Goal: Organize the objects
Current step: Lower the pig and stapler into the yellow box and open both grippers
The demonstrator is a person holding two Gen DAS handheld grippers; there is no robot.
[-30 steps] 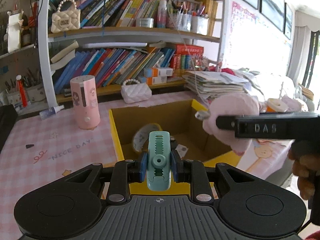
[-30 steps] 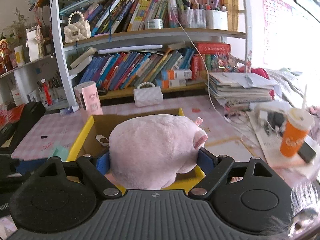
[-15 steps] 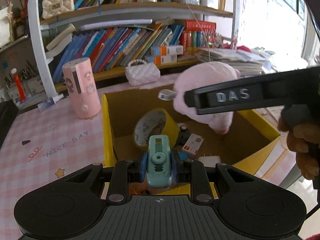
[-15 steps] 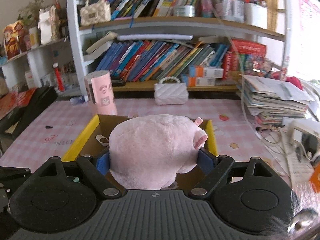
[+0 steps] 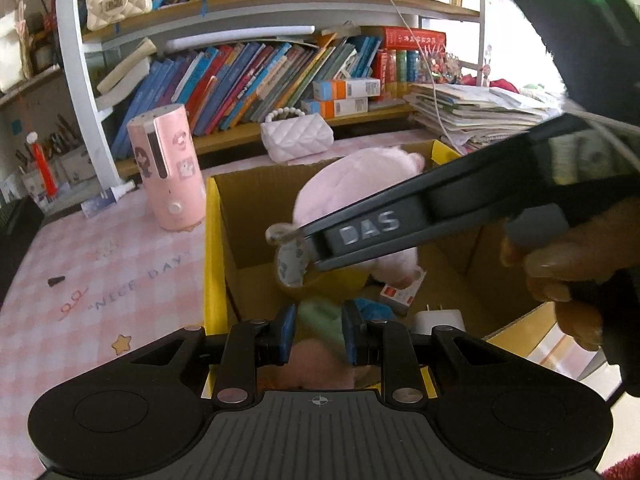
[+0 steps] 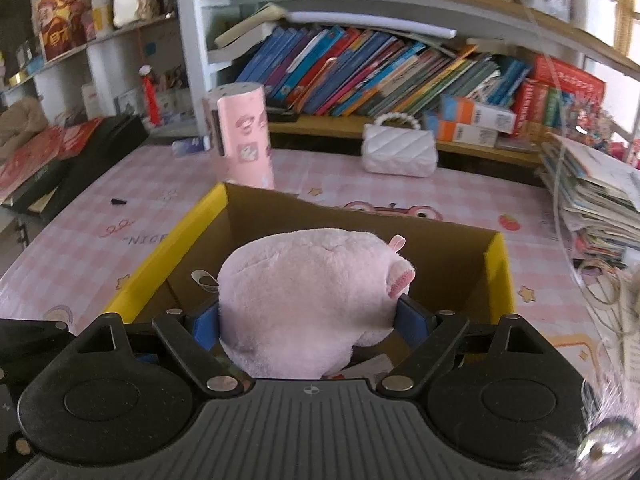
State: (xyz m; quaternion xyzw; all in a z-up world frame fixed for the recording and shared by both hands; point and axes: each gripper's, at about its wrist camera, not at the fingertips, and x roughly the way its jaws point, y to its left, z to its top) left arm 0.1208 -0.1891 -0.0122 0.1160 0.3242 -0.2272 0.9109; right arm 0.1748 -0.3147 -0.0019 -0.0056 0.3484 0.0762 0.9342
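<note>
Crowded bookshelf (image 6: 360, 60) behind pink checked table (image 6: 100, 240); bright window right.

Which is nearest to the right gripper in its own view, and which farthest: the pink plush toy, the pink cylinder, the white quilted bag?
1. pink plush toy: between the right gripper's pads, over the cardboard box.
2. pink cylinder: on the table, beyond the box, left.
3. white quilted bag: at the shelf, right.

The right claw's arm (image 5: 420, 216) hides much of the pink plush (image 5: 360, 184); the green clip (image 5: 320, 320) is blurred.
</note>
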